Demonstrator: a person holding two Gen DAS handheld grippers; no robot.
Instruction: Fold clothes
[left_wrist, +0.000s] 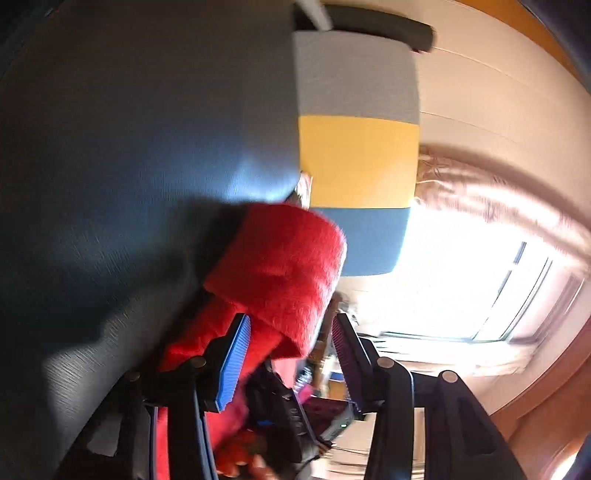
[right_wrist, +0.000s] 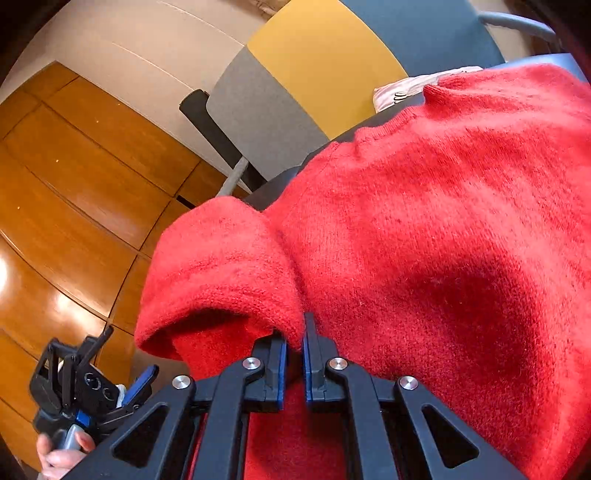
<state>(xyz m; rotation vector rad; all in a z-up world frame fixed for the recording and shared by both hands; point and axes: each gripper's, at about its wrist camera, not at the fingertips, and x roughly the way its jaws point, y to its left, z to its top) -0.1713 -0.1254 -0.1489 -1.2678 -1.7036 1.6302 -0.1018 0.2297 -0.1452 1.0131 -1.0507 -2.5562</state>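
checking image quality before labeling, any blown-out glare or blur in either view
Left wrist view: the window is blown out white, and the red sweater and dark seat are motion-smeared. Right wrist view: sharp and evenly lit, knit texture clear on the sweater, only a small glare patch on the wooden floor; fisheye bending in both.

Two close wrist views along the tools, sharing red sweater (right_wrist: 424, 229) and chair (left_wrist: 358, 158).

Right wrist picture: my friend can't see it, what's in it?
The right gripper is pinching a fold of a fuzzy red sweater draped over a dark table. A grey, yellow and blue chair stands behind on a wooden floor.
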